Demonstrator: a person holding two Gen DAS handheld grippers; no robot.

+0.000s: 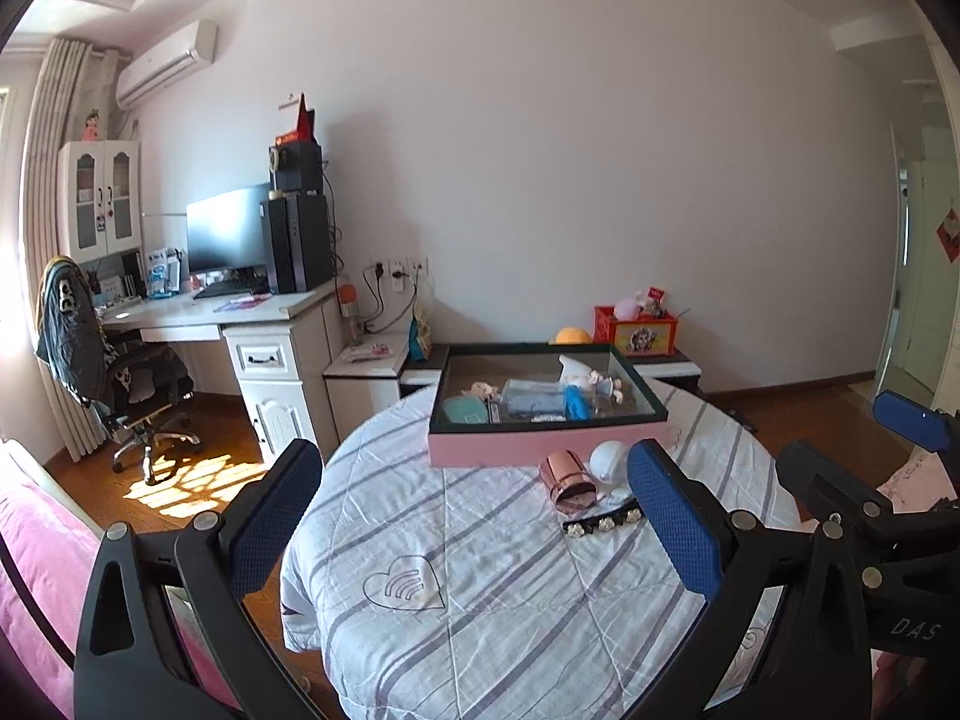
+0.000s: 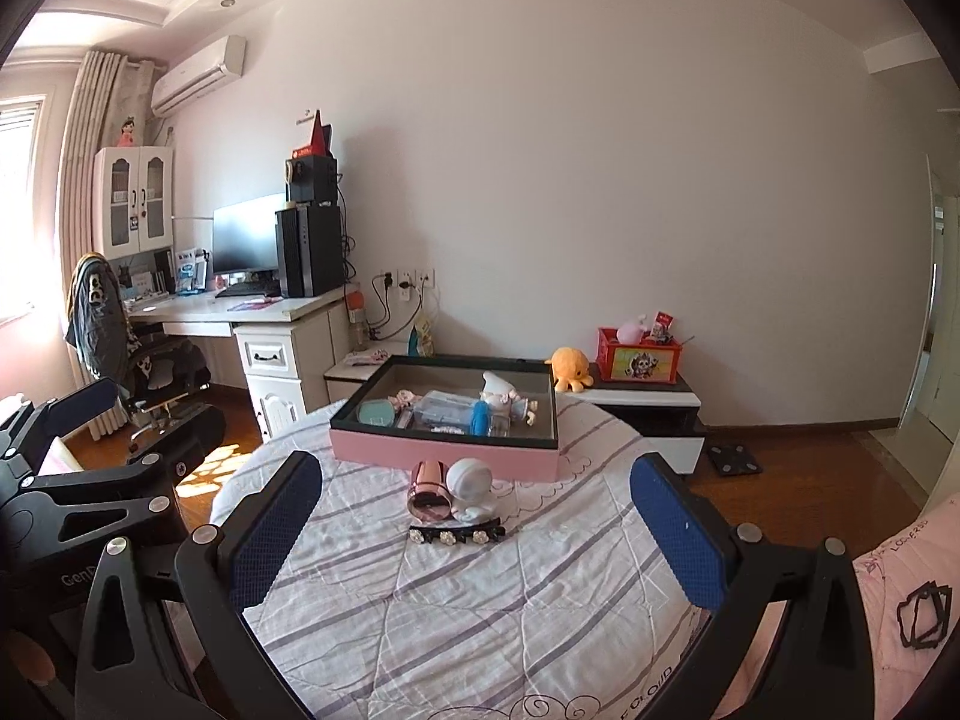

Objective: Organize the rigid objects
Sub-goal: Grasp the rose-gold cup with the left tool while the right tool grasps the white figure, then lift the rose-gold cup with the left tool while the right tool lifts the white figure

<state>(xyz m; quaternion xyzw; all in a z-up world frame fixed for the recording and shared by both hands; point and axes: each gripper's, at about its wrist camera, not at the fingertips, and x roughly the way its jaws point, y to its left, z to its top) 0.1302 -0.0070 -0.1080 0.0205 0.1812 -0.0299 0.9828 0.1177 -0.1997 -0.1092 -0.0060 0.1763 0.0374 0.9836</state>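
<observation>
On the near, striped quilt (image 2: 456,618) three loose items lie together, just in front of the pink tray (image 2: 444,455). Leftmost is a rose-gold cup (image 2: 429,487) tipped on its side with the mouth towards the cameras; it looks light, stiff and glossy, so probably slippery, and a pinch across the rim or the ribbed wall seems the safest hold. Touching it on the right is a white figurine (image 2: 471,483) with a round head, likely hard and perhaps breakable, best taken at the narrower base rather than the smooth dome. Just nearer lies a black hair clip (image 2: 457,535) with three pale flowers, thin and flat on soft fabric, so it probably needs a low pinch across its width. The tray behind, dark-rimmed, already holds a teal case (image 2: 376,411), a clear plastic box (image 2: 447,410), a blue item (image 2: 479,418) and small dolls (image 2: 510,399), with its left far part bare. The left gripper (image 1: 474,525) and the right gripper (image 2: 477,531) both hover spread wide and empty, near the group.
</observation>
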